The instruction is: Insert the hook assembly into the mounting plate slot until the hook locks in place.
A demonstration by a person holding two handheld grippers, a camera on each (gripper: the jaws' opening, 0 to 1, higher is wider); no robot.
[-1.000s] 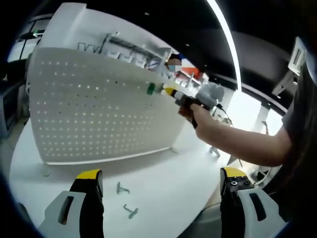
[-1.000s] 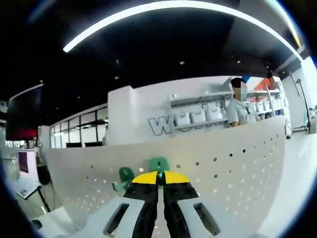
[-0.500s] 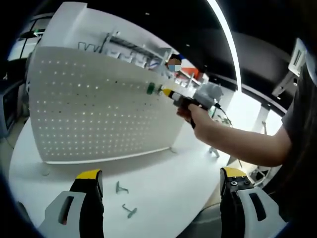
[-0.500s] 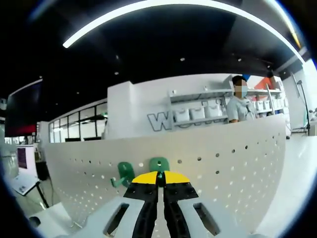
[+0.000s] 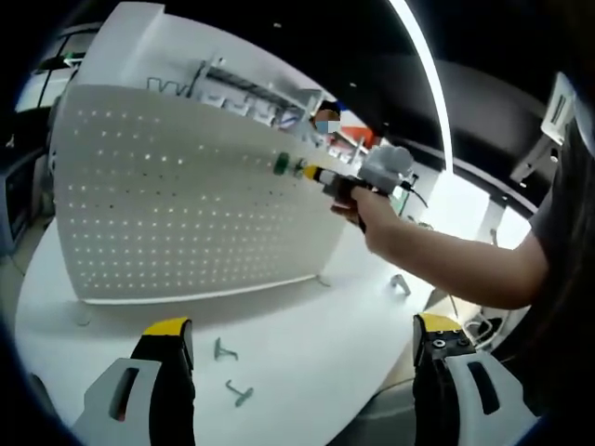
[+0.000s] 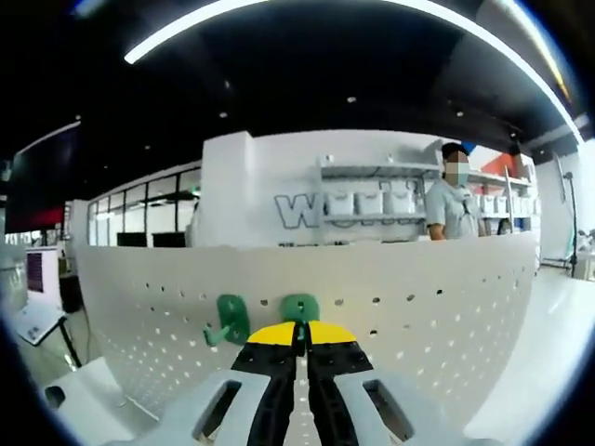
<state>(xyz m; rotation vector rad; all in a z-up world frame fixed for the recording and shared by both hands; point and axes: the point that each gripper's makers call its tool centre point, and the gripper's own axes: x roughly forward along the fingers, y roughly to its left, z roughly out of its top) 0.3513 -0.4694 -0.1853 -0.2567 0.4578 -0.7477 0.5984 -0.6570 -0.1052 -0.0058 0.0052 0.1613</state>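
The white pegboard mounting plate (image 5: 186, 204) stands upright on the white table (image 5: 316, 344). Two green hooks sit near its upper right part: one hook (image 5: 282, 164) hangs on the board, and a second green hook (image 5: 299, 168) is at the tip of my right gripper (image 5: 316, 173), which a hand holds against the board. In the right gripper view the right gripper (image 6: 299, 327) is shut on the green hook (image 6: 299, 308), whose plate lies against the pegboard (image 6: 418, 297), with the mounted hook (image 6: 230, 316) just to its left. My left gripper (image 5: 302, 339) stands open low over the table.
Two loose grey hooks (image 5: 223, 350) (image 5: 239, 393) lie on the table between the left jaws, and another hook (image 5: 400, 283) lies right of the board's foot. A person (image 6: 456, 200) stands behind the board by wall shelves (image 6: 372, 200). A forearm (image 5: 446, 260) crosses from the right.
The right gripper with its green hook has shifted slightly up and right along the board, and its view has levelled. The left gripper has stayed where it was.
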